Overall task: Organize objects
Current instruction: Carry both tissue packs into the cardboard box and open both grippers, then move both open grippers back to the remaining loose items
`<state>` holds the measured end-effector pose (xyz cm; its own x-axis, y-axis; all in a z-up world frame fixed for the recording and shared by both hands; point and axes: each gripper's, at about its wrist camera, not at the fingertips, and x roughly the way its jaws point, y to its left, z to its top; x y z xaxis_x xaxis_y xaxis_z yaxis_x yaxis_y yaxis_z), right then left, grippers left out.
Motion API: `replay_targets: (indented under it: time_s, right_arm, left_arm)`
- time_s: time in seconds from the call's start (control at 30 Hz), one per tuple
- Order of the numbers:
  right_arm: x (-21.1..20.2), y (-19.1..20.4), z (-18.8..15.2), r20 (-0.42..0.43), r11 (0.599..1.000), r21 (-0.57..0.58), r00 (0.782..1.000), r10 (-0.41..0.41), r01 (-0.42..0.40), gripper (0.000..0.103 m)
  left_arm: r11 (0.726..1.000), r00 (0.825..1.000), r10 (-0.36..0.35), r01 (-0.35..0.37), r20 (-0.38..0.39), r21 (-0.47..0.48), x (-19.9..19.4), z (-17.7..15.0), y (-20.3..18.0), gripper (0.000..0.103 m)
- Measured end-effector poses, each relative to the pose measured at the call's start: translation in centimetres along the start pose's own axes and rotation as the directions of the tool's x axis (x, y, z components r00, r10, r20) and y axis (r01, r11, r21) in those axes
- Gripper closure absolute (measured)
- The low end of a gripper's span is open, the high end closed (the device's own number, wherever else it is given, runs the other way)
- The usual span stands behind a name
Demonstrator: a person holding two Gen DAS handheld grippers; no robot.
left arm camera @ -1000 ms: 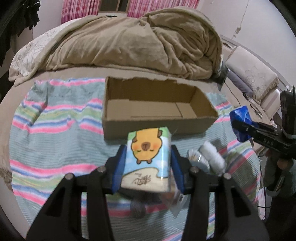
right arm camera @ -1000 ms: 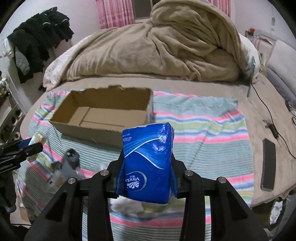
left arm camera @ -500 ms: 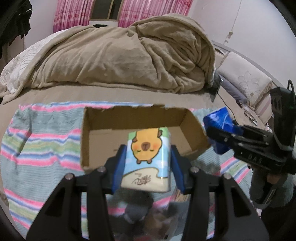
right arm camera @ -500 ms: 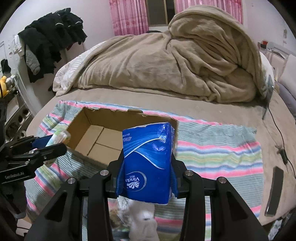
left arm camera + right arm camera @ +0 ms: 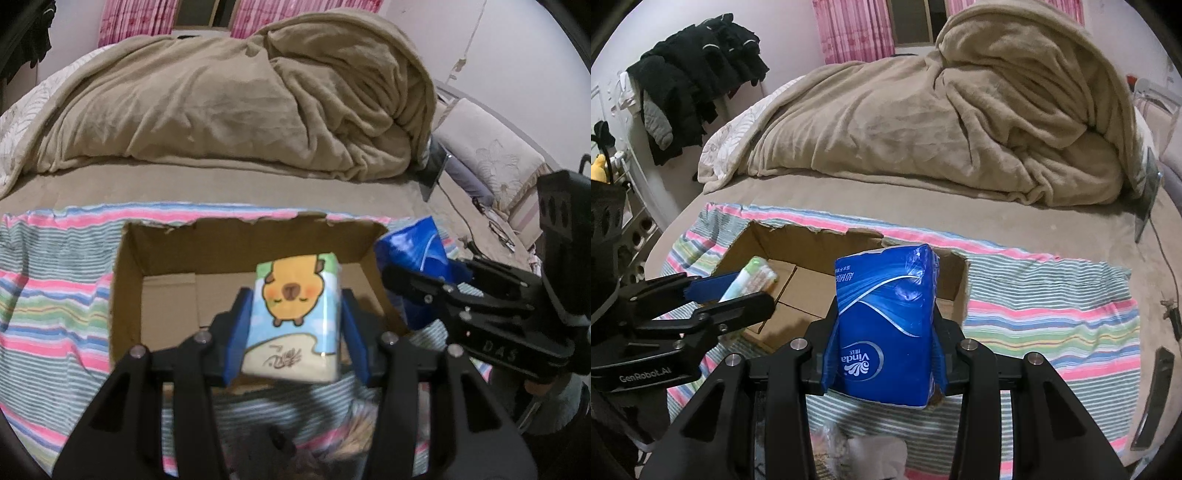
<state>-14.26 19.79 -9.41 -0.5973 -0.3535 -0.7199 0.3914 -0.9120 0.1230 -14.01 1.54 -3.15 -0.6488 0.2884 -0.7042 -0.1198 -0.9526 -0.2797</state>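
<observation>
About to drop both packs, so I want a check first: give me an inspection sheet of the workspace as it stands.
Surface: striped cloth spread on a bed.
Job's things: open cardboard box, floor bare where visible; cartoon tissue pack; blue Vinda tissue pack.
Clutter: blurred small items on the cloth below both grippers, not identifiable.
Grippers: left gripper shut on the cartoon pack above the box; right gripper shut on the blue pack at the box's near edge.
Cables: a cable runs across the bed to the right.
Surroundings: heaped beige blanket, dark clothes hanging, pink curtains.
</observation>
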Motion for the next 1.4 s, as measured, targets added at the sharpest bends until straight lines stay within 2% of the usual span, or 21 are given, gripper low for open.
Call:
replay_targets:
  time_s: [0.17, 0.23, 0.33, 0.4, 0.5, 1.1, 1.4]
  right_arm:
    - [0.8, -0.5, 0.0, -0.006, 1.000, 0.021, 1.000, 0.013, -0.012, 0.060]
    - [0.8, -0.5, 0.0, -0.006, 1.000, 0.026, 1.000, 0.016, -0.016, 0.057]
    - [0.8, -0.6, -0.1, -0.005, 0.999, 0.028, 1.000, 0.017, -0.017, 0.053]
    - [0.6, -0.5, -0.2, 0.002, 1.000, 0.027, 1.000, 0.016, -0.016, 0.045]
    - [0.0, -0.3, 0.0, 0.014, 1.000, 0.021, 1.000, 0.015, -0.016, 0.039]
    - [-5.1, 0.9, -2.0, 0.050, 1.000, 0.023, 0.999, -0.005, 0.004, 0.038]
    - [-7.3, 0.9, -3.7, 0.055, 0.999, 0.037, 0.998, -0.019, 0.017, 0.038]
  left_arm:
    - [1.000, 0.999, 0.020, -0.020, -0.027, -0.009, 1.0, 0.1, 0.4, 0.052]
    - [0.999, 0.999, 0.035, -0.035, -0.018, -0.007, 0.9, 0.2, 0.4, 0.046]
    - [0.999, 0.999, 0.041, -0.041, -0.010, -0.010, 0.4, 0.2, 0.5, 0.045]
    - [0.999, 0.999, 0.049, -0.049, -0.006, -0.014, 0.0, 0.2, 0.6, 0.045]
    - [0.998, 0.998, 0.060, -0.060, -0.001, -0.020, -0.8, 0.0, 0.7, 0.045]
    - [0.994, 0.994, 0.104, -0.103, 0.033, -0.028, -6.9, -2.9, 0.6, 0.045]
    - [0.995, 0.994, 0.100, -0.099, 0.043, -0.015, -8.9, -4.3, -0.4, 0.045]
